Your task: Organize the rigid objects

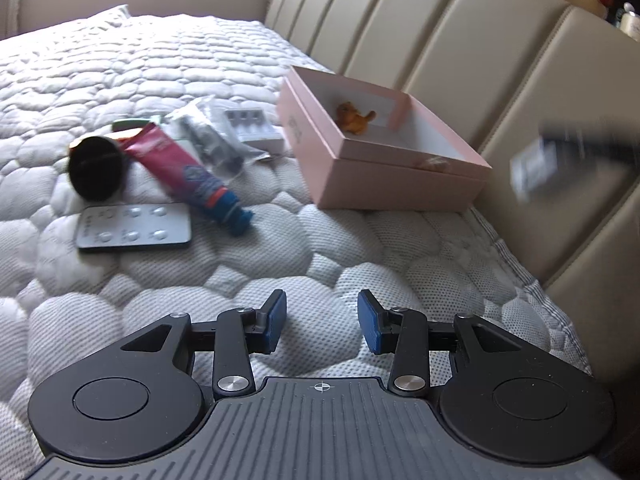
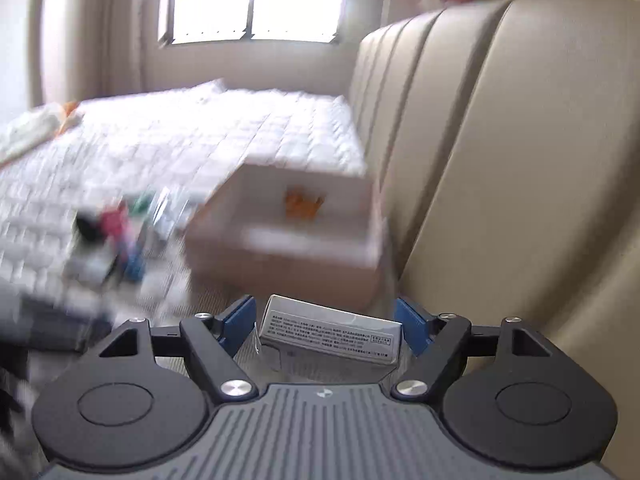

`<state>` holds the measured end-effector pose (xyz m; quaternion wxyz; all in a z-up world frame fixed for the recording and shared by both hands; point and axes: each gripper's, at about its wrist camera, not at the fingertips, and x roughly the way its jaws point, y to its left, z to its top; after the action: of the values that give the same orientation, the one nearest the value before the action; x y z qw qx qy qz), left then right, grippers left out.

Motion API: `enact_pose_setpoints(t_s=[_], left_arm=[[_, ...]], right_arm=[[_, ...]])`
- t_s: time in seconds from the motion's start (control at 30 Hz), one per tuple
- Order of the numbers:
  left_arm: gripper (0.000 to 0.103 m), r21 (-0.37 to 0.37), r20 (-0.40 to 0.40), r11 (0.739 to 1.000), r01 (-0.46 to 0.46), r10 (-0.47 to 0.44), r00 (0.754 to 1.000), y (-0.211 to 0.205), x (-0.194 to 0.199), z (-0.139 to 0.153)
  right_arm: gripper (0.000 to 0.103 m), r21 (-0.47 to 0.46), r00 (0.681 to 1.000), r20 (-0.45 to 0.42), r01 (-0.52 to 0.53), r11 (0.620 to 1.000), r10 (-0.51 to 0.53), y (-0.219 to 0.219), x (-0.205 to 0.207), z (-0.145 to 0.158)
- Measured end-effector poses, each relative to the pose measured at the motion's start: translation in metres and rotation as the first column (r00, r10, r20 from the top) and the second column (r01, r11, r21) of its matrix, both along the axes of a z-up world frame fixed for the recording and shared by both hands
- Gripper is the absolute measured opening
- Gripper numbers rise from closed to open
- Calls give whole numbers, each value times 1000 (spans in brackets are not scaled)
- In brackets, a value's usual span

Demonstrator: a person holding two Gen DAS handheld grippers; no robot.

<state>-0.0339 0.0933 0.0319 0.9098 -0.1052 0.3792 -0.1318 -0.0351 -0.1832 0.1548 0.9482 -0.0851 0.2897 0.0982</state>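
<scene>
I'm carrying a small gray carton (image 2: pixel 330 334) clamped in my right claw (image 2: pixel 325 322) short of the pink box (image 2: pixel 288 240); my left claw (image 1: pixel 322 322) is hanging released, low over bare mattress (image 1: pixel 320 248) before that box.

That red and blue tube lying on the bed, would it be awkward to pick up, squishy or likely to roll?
The tube looks soft-walled, flattened at its red end, so it would probably dent under a claw. Its round blue cap end might let it roll a little, though the dimpled mattress should damp that. It leans against the black round item, which may shift.
</scene>
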Motion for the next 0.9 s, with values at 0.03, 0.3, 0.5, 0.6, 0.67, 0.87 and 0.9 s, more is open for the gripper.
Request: enact_pose_setpoints(t_s=[0.03, 0.3, 0.5, 0.6, 0.67, 0.87, 0.9], left_arm=[[43, -5, 1, 1000, -6, 6, 1000, 3, -2, 0], [43, 18, -24, 999, -48, 49, 999, 20, -7, -8], [42, 43, -11, 997, -58, 59, 998, 22, -3, -10], [42, 40, -14, 997, -64, 65, 998, 22, -2, -10], [42, 36, -14, 997, -67, 67, 998, 22, -3, -11], [42, 31, 1, 995, -95, 95, 995, 30, -5, -8], [42, 42, 7, 994, -103, 103, 995, 32, -4, -7]], right_arm=[[76, 20, 999, 31, 20, 1000, -21, 0, 12, 12], [84, 176, 990, 105, 79, 981, -98, -2, 88, 40], [84, 143, 990, 89, 96, 985, -109, -9, 33, -34], [84, 121, 994, 70, 75, 990, -84, -3, 3, -68], [84, 149, 998, 44, 40, 988, -47, -1, -9, -81], [84, 143, 1000, 6, -19, 990, 18, 7, -14, -91], [84, 149, 1000, 3, -25, 989, 25, 7, -16, -93]])
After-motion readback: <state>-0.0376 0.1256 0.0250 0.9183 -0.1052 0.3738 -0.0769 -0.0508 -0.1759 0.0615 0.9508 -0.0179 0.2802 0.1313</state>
